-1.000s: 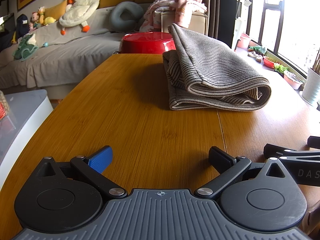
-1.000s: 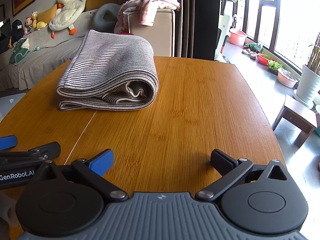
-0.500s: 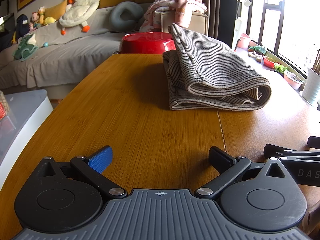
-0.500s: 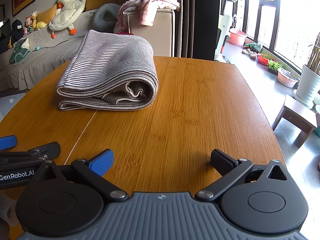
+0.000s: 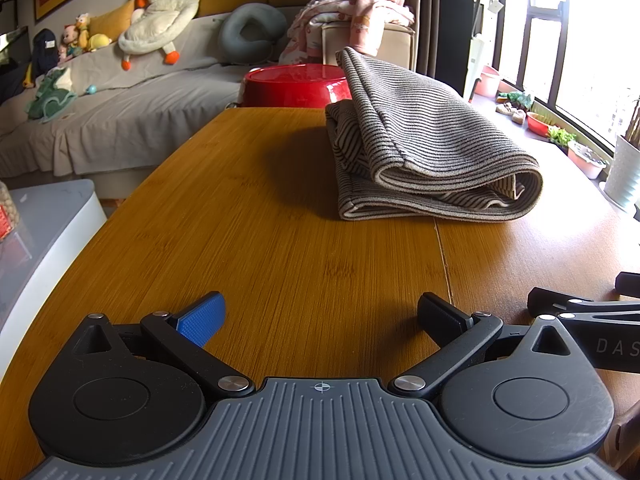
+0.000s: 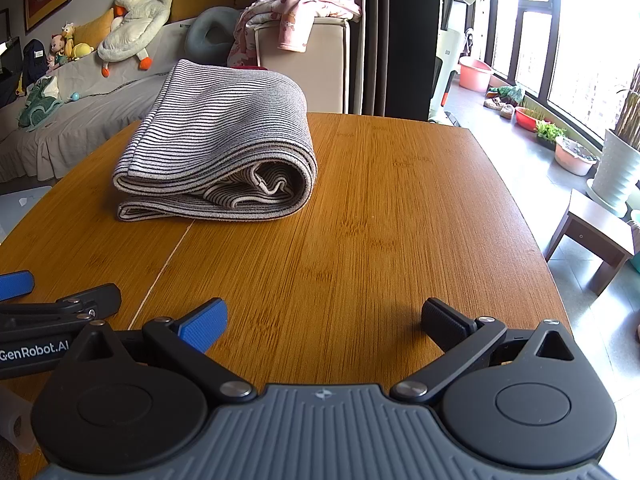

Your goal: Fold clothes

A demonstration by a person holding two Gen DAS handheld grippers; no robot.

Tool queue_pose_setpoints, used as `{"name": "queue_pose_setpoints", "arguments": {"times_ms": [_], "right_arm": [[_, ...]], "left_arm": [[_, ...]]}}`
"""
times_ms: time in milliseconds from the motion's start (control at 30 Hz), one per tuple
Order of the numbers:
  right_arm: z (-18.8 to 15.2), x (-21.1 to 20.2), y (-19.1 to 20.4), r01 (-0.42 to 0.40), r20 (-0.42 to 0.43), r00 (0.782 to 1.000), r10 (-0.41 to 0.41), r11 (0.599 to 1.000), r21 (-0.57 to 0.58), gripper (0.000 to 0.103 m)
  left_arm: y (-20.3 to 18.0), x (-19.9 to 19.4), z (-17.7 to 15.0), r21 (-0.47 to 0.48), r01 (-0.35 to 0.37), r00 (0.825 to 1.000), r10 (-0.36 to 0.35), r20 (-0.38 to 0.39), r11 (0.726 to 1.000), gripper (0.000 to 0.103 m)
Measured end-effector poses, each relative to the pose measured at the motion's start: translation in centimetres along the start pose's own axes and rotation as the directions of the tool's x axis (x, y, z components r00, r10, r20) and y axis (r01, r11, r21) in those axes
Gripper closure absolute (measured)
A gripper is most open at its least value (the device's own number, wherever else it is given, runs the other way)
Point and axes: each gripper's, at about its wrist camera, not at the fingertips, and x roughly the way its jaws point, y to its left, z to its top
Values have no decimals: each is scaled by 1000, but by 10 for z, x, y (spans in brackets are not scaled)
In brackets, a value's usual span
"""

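Note:
A grey striped garment (image 5: 424, 148) lies folded in a thick bundle on the wooden table (image 5: 280, 240), far from both grippers. It also shows in the right wrist view (image 6: 224, 148) at upper left. My left gripper (image 5: 320, 316) is open and empty, low over the table's near end. My right gripper (image 6: 324, 320) is open and empty, beside the left one. The right gripper's fingers (image 5: 560, 304) show at the right edge of the left wrist view. The left gripper's fingers (image 6: 60, 304) show at the left edge of the right wrist view.
A red basin (image 5: 296, 84) stands just beyond the table's far end. A grey sofa (image 5: 100, 120) with plush toys is at back left. A beige box (image 6: 304, 60) draped with pink clothes stands behind the table. A small stool (image 6: 592, 236) and plant pots are at right.

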Motion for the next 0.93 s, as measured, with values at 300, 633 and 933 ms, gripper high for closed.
{"name": "queue_pose_setpoints", "arguments": {"times_ms": [300,633,933], "right_arm": [[0,0,0,0,0,1000,0,1000,0,0],[0,0,0,1,0,1000,-1,1000,1,0],[-6,-7,-3,42,12,999,-43,999,32,0]], "left_arm": [[0,0,0,0,0,1000,0,0,1000,0],[0,0,0,0,0,1000,0,0,1000,0],[14,-5,0,-50,62,998,-61,16,997,0]]}}
